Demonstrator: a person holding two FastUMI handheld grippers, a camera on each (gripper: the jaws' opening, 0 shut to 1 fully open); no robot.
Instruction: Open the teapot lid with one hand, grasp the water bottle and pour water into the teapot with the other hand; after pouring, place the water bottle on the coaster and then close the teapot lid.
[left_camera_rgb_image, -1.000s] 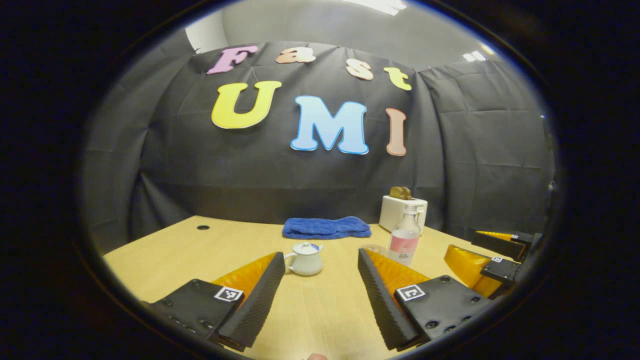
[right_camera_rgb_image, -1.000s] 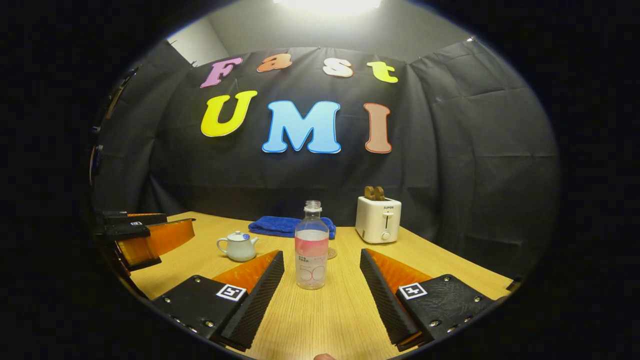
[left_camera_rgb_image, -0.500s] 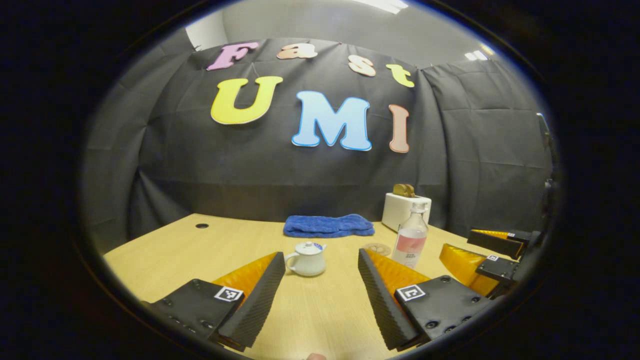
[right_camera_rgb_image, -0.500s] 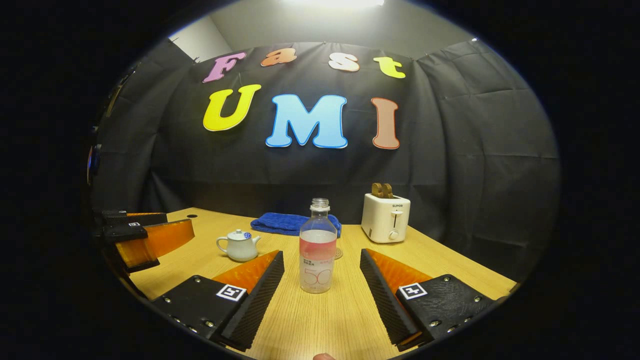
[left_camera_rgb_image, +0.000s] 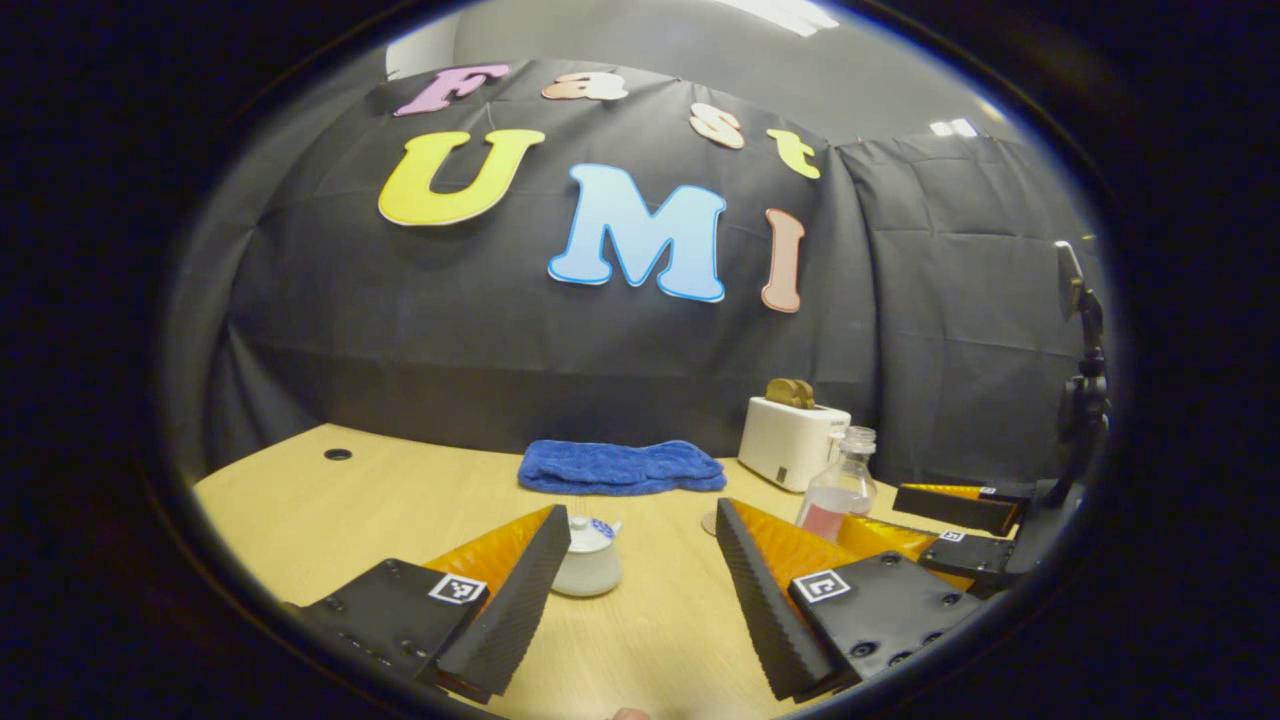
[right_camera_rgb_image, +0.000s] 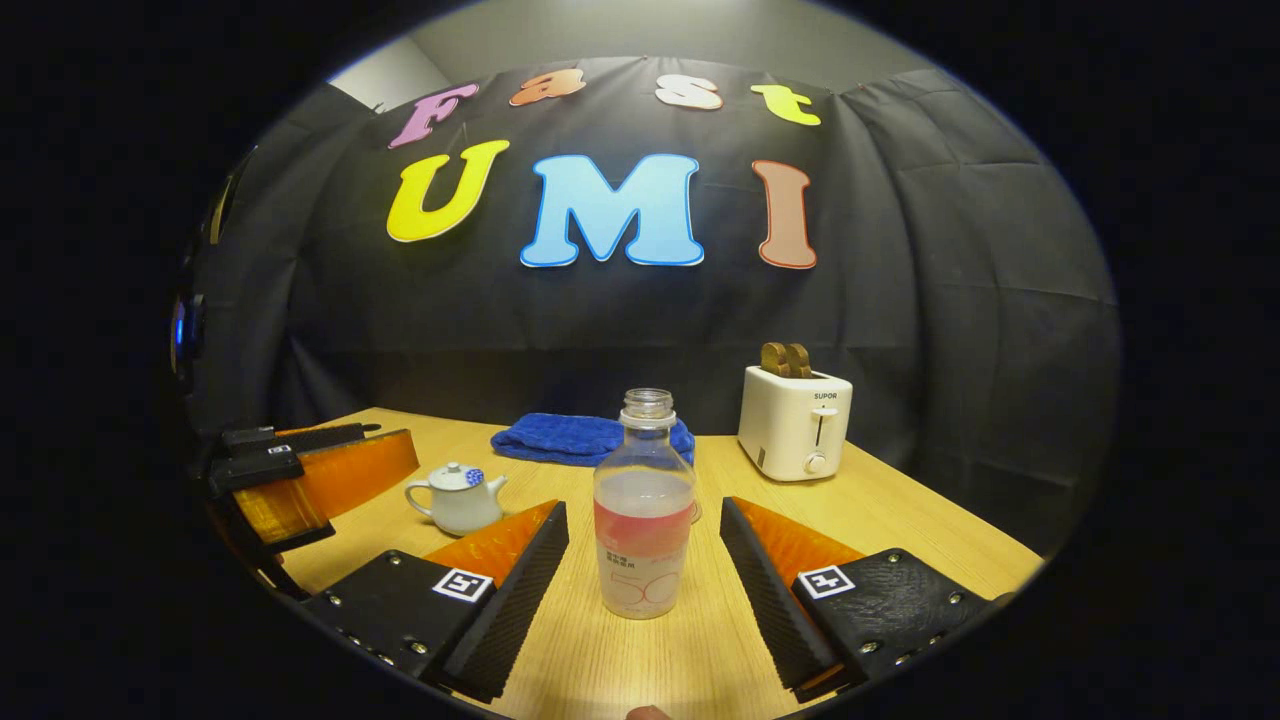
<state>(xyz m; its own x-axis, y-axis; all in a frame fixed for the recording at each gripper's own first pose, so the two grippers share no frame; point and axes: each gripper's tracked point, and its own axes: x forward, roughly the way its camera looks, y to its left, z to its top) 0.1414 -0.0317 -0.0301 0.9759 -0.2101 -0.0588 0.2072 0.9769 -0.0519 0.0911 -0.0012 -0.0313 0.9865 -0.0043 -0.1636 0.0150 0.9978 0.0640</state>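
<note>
A small white teapot (left_camera_rgb_image: 592, 568) with its lid (left_camera_rgb_image: 596, 530) on stands on the wooden table (left_camera_rgb_image: 400, 500), just beyond the tip of one finger, which hides its left side. My left gripper (left_camera_rgb_image: 638, 512) is open and touches nothing. A clear, uncapped water bottle (right_camera_rgb_image: 645, 510) with a pink label stands upright between the far tips of my open right gripper (right_camera_rgb_image: 642, 508), untouched by either finger. The teapot (right_camera_rgb_image: 455, 497) sits to the bottle's left, near the left gripper (right_camera_rgb_image: 300, 470). A sliver of the round coaster (left_camera_rgb_image: 708, 522) shows beside the bottle (left_camera_rgb_image: 842, 490).
A folded blue towel (right_camera_rgb_image: 560, 438) lies at the back of the table against the black cloth wall. A white toaster (right_camera_rgb_image: 795, 420) with bread in its slots stands at the back right. A small cable hole (left_camera_rgb_image: 337, 454) marks the table's far left.
Both grippers have moved forward, still open. The teapot has come close to my left fingers, and the bottle now stands between my right fingertips.
</note>
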